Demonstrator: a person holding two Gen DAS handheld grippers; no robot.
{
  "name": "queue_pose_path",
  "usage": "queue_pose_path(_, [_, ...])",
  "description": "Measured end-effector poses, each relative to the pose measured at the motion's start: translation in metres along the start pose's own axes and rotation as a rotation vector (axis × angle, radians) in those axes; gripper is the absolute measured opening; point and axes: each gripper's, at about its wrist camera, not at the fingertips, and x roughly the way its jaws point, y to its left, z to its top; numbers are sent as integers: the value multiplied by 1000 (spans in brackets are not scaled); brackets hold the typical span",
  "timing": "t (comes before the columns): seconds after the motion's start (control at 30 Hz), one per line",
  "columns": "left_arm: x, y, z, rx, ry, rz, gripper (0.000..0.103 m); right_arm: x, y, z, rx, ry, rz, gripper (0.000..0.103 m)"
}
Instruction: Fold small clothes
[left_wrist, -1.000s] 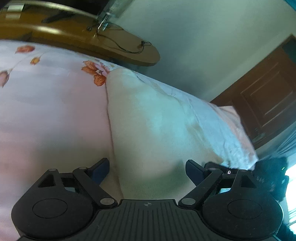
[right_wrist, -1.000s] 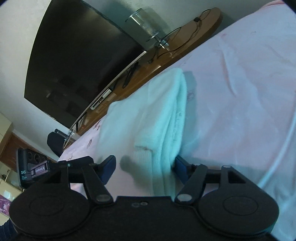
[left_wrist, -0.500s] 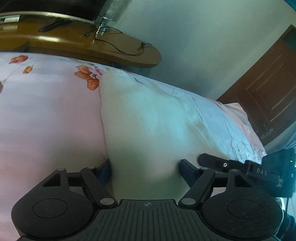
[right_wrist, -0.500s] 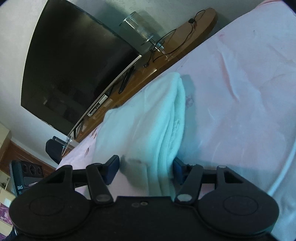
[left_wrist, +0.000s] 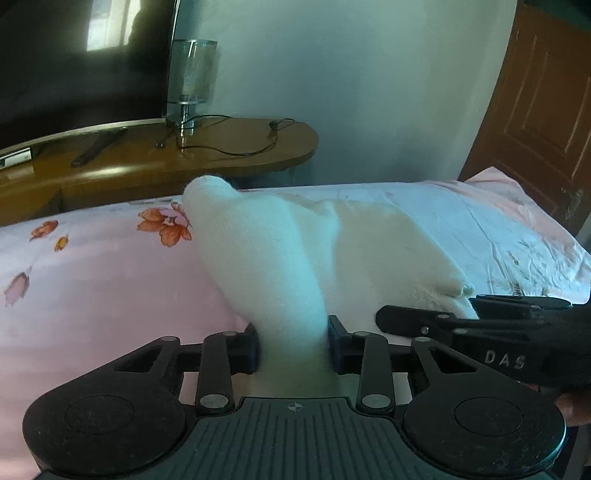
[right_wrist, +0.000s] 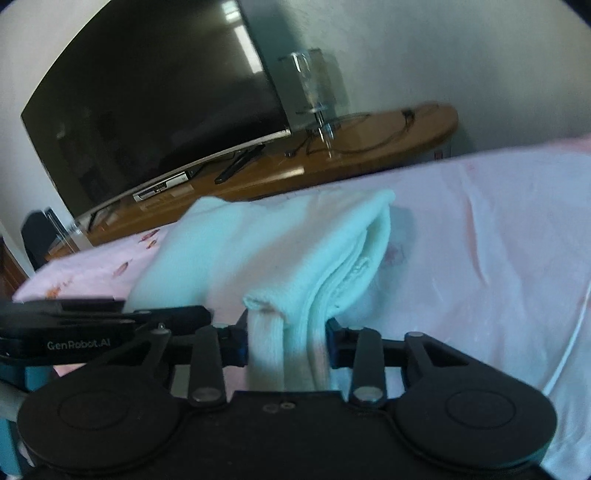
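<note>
Garment (left_wrist: 295, 258), a white knit, lay on the bed (left_wrist: 92, 295), already doubled into layers. Left tool (left_wrist: 291, 349) and right tool (right_wrist: 286, 343) each pinched a near edge; probably another fold was left.

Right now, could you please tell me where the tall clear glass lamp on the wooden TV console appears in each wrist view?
Left wrist: the clear glass lamp stands upper left of centre, just right of the dark television screen.
Right wrist: the lamp sits upper centre, blurred, again right of the television.
Shared landmark: the folded white knit garment on the bed.
</note>
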Motion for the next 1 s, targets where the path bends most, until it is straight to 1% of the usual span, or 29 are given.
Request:
queue_pose_path(0.1, [-11,-6,4,28,-3,16,34,-6,8,1,-22,-17,-23,33])
queue_pose_path(0.27, [-35,-15,11,69,-29,38,33,-19,28,5,-62,-55,-33,32])
queue_pose_path(0.37, [-58,-13,13,75,-46,53,33,-27,40,10,-69,-70,-24,32])
queue_pose_path(0.5, [-99,0,12,67,-78,83,33,-35,68,18,-86,-86,-4,32])
queue_pose_path(0.67, [-154,27,3,34,-120,140,33,-49,120,21,-134,-112,39,32])
queue_pose_path(0.77, [-190,47,-8,18,-136,185,33,-54,158,20,-169,-121,67,32])
queue_pose_path(0.9, [-233,78,-28,-4,-140,249,33,-56,208,11,-207,-125,101,32])
queue_pose_path(1.0, [-254,101,-46,-20,-127,297,33,-52,245,-3,-219,-119,131,32])
